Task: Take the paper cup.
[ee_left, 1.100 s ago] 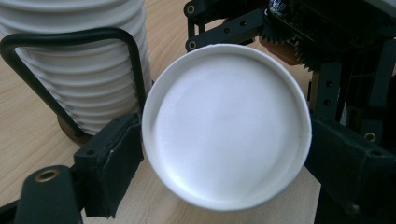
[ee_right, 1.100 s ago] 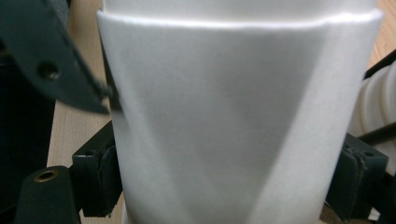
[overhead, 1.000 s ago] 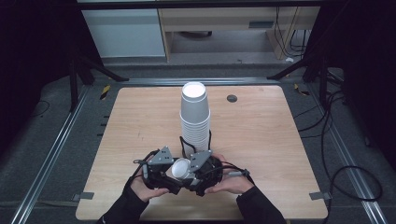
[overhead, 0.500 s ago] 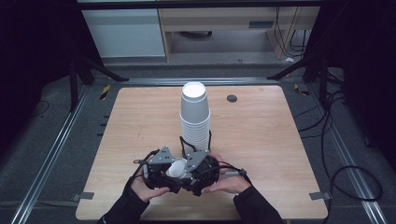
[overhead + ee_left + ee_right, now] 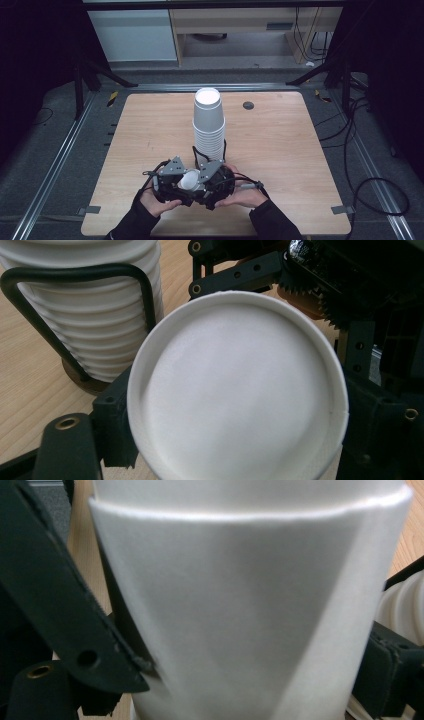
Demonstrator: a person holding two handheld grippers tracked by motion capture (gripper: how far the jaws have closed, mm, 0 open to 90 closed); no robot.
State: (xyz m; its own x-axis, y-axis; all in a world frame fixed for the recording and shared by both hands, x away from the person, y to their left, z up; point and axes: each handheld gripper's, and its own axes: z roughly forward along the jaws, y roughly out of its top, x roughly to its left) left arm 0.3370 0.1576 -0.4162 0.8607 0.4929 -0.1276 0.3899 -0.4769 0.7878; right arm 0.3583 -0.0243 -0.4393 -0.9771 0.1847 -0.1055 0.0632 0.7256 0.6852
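A white paper cup (image 5: 190, 181) is held lying on its side between both grippers, low over the table's front edge. My left gripper (image 5: 175, 181) is shut on it; the cup's round end (image 5: 235, 390) faces that camera, with a jaw on each side. My right gripper (image 5: 214, 181) is shut on the cup's side wall (image 5: 240, 610), which looks creased; a rim line near the top suggests a second cup nested in it. Just behind the grippers stands a tall stack of upturned white cups (image 5: 208, 125) in a black wire holder (image 5: 145, 290).
The wooden table (image 5: 280, 150) has a small black round disc (image 5: 248, 105) at the back right. The stack's ribbed rims (image 5: 85, 330) are close to the left jaw. Metal rails and cables run along the floor on both sides.
The cup between the grippers has shifted very slightly to the left. The hands and the stack stay where they were.
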